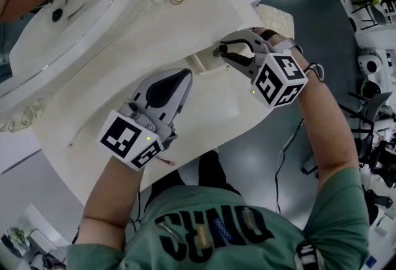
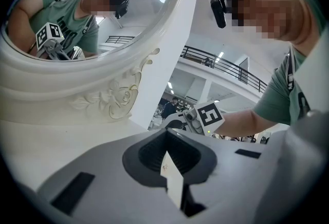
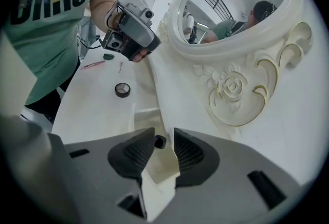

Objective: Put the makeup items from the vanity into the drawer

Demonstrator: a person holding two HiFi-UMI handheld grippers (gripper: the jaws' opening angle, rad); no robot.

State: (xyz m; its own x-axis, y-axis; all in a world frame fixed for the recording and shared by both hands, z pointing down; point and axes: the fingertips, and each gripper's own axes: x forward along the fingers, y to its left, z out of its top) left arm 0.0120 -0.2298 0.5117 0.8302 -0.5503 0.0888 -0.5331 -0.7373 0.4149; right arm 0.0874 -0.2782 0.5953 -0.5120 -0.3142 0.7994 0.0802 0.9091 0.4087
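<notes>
Right tongs (image 3: 164, 135) stand wide open over the open drawer (image 3: 145, 113). A small dark item (image 3: 160, 141) sits loose between them, ungripped. Left tongs (image 2: 165, 138) are closed and empty. Round compact (image 3: 122, 89) lies on the counter (image 3: 97, 105). Likely light, rigid, slick-lidded; grip across the rim.

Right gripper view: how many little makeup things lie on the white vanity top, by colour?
Black round compact: 1
Red pencil: 1
Green piece: 1
Thin dark stick: 1
Total: 4
</notes>
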